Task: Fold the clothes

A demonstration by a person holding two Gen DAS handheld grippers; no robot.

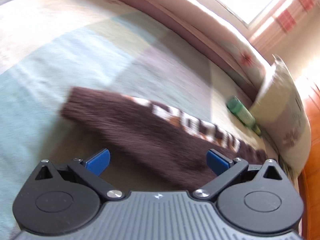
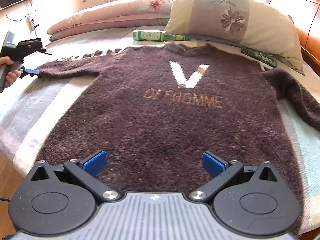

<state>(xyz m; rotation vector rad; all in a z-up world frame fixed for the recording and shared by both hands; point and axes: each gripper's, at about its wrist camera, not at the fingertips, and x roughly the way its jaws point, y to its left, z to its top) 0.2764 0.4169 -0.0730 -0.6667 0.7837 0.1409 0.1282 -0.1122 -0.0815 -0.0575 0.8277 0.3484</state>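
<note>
A fuzzy dark brown sweater (image 2: 152, 120) with a white V and orange lettering lies spread flat on the bed, front up. My right gripper (image 2: 154, 163) hovers open over its bottom hem, nothing between the blue pads. The sweater's left sleeve (image 1: 160, 132) stretches out sideways; in the blurred left wrist view it runs diagonally under my left gripper (image 1: 158, 161), which is open and empty. From the right wrist view the left gripper (image 2: 39, 62) shows at the far left, held by a hand, its blue fingertip at the sleeve cuff. The right sleeve (image 2: 296, 98) bends down toward the bed's right edge.
A green bottle (image 2: 158, 36) lies past the collar, beside a floral pillow (image 2: 236, 20). A folded pink quilt (image 2: 112, 18) runs along the far side of the bed. The pastel patchwork bedspread (image 2: 40, 104) ends at a wooden floor (image 2: 6, 180) on the left.
</note>
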